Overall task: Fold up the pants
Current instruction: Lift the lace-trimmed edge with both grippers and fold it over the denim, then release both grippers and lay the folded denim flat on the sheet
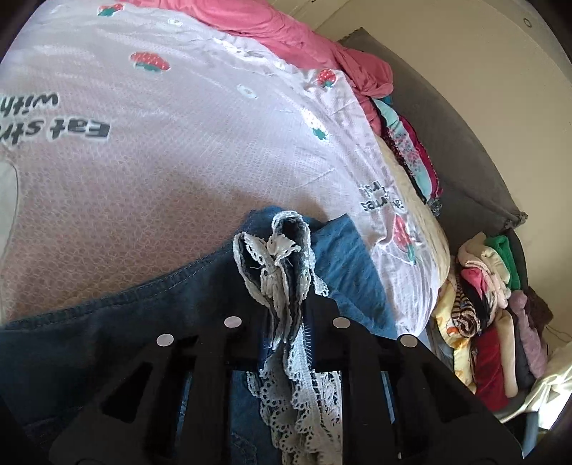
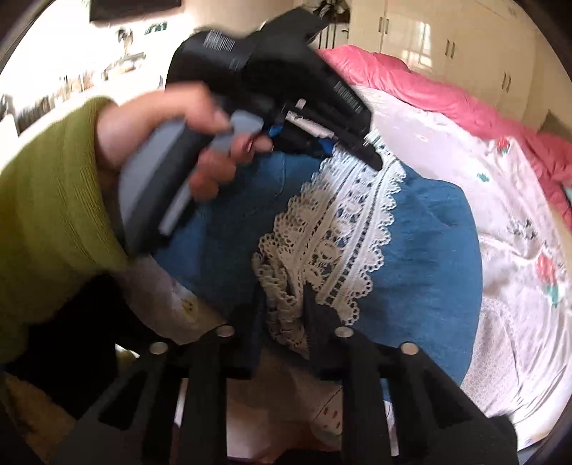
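Observation:
Blue denim pants (image 2: 429,250) with a white lace hem (image 2: 343,229) lie on the bed. In the left wrist view my left gripper (image 1: 286,304) is shut on a bunched, upright fold of the lace hem (image 1: 279,257), with dark denim (image 1: 107,322) spreading to the left. In the right wrist view my right gripper (image 2: 286,307) is shut on the near end of the lace. The left gripper (image 2: 371,161) shows there too, pinching the far end of the lace, held by a hand (image 2: 171,118) in a green sleeve.
A pale bedsheet (image 1: 178,161) printed with strawberries and text covers the bed. A pink blanket (image 1: 286,32) lies along its far side. Folded and loose clothes (image 1: 493,322) are piled at the right, beside a grey cushion (image 1: 447,143). Cream wardrobe doors (image 2: 447,35) stand behind the bed.

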{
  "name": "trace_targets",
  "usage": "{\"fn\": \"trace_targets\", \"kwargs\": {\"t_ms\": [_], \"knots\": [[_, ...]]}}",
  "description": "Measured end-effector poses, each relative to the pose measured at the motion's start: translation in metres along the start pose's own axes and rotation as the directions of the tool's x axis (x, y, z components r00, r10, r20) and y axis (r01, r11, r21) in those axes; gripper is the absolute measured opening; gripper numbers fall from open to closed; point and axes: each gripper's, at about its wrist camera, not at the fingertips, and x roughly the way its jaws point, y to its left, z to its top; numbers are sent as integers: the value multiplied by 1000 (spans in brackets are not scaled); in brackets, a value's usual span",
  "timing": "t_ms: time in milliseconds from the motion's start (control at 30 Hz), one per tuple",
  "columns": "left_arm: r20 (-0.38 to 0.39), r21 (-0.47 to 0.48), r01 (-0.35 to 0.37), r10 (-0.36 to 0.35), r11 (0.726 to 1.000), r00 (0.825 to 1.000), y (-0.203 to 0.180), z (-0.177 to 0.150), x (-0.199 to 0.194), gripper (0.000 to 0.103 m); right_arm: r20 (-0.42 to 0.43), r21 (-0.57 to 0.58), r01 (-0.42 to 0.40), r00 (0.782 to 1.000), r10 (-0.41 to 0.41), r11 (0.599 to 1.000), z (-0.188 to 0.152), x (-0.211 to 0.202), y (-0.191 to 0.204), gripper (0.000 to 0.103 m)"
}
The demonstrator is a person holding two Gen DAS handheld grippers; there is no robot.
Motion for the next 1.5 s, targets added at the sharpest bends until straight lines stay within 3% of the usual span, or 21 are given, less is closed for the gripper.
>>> {"fn": "trace_targets", "kwargs": {"t_ms": [133,267,400,500,567,667,800,967,1133,1200,1267,1333,1400,1500], "knots": [[56,22,-16,15,1000,998,-3,3,-23,9,40,-38,-29,999,31,999,9,-9,10,18],[14,-8,-111,112,994,994,14,-4,-13,12,-44,-83,-43,998,40,996,5,19,22,20],[-4,-21,-115,115,993,993,22,-6,-7,15,-48,-61,-63,997,60,996,3,26,17,25],[2,-12,-113,113,994,994,22,-5,-9,16,-34,-28,-131,991,130,991,2,14,17,40],[13,-9,-117,118,993,993,20,-4,-15,24,-19,13,-196,980,196,981,-4,-4,16,43],[78,21,-173,171,985,982,11,-7,-39,47,18,53,-233,972,233,971,-9,-25,1,47],[144,46,-242,234,969,962,-1,-23,-65,48,47,87,-147,988,144,985,-19,-46,-31,47],[160,68,-215,202,974,966,-26,-59,-83,48,39,154,-25,999,19,988,-34,-45,-67,47],[115,149,-229,213,962,970,-59,-94,-71,48,52,216,-36,998,25,976,-40,-52,-90,47],[78,183,-237,226,954,971,-67,-107,-61,49,17,207,-17,1000,14,978,-43,-44,-88,47],[56,212,-280,274,936,960,-69,-117,-52,49,-55,201,11,999,0,979,-48,-27,-91,47],[32,244,-341,344,908,938,-65,-127,-40,49,-89,228,10,996,10,974,-58,-17,-93,47],[20,260,-367,375,893,927,-59,-134,-33,49,-72,254,-12,997,31,967,-65,-18,-98,47],[22,266,-374,383,888,924,-57,-134,-31,49,-71,258,-14,997,34,966,-69,-20,-98,47]]}}
